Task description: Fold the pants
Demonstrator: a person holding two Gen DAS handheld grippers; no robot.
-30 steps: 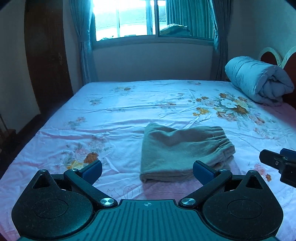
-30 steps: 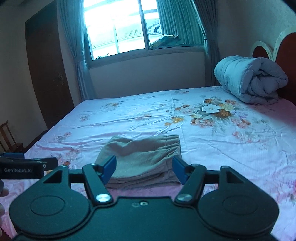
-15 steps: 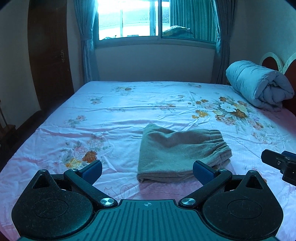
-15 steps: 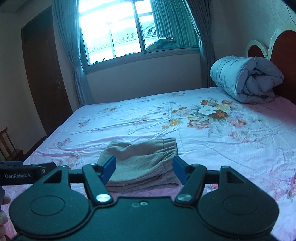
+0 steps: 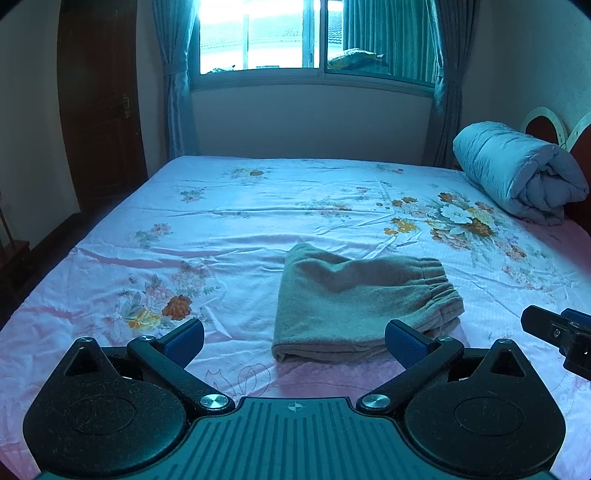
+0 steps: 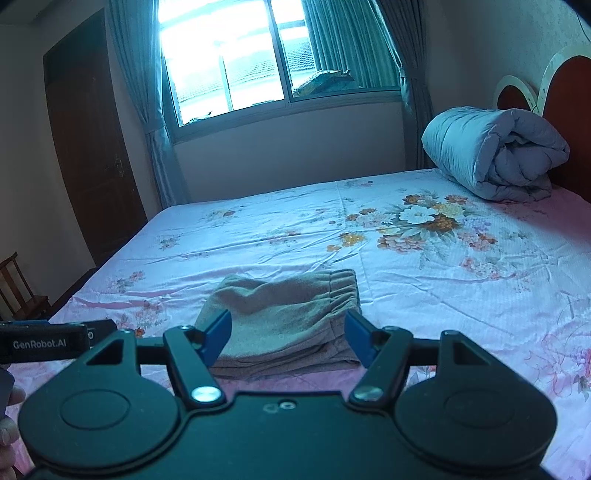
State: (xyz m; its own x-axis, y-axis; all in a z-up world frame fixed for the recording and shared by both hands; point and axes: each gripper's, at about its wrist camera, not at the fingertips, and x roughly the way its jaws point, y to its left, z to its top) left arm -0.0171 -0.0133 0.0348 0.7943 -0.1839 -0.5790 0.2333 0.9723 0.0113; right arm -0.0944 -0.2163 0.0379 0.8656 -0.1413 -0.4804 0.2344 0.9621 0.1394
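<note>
Left wrist view: the single pair of olive pants point(image 5: 360, 306) lies folded into a compact rectangle on the bed point(image 5: 258, 206), elastic waistband toward 3 o'clock, as it lay a second ago; the frame now takes in more of the window point(image 5: 280, 35) at 12 o'clock. The left gripper point(image 5: 294, 338) hangs above the near edge of the sheet, its jaws spread wide and empty, the pants just beyond and touching neither blue pad. One rolled grey quilt point(image 5: 517, 170) rests against the headboard at 2 o'clock. The tip of the other tool shows at 3 o'clock.

Right wrist view: little differs from the earlier frame beyond a slight upward tilt of the view; the folded pants have not moved. The right gripper point(image 6: 288, 338) also holds its jaws wide apart, gripping nothing, with the pants seen between them but beyond the pads. At 9 o'clock the left tool's side reads "GenRobot.AI" point(image 6: 38, 344). One wooden chair point(image 6: 18, 288) stands by the bed at 9 o'clock, and two curtains point(image 6: 147, 110) flank the window.
</note>
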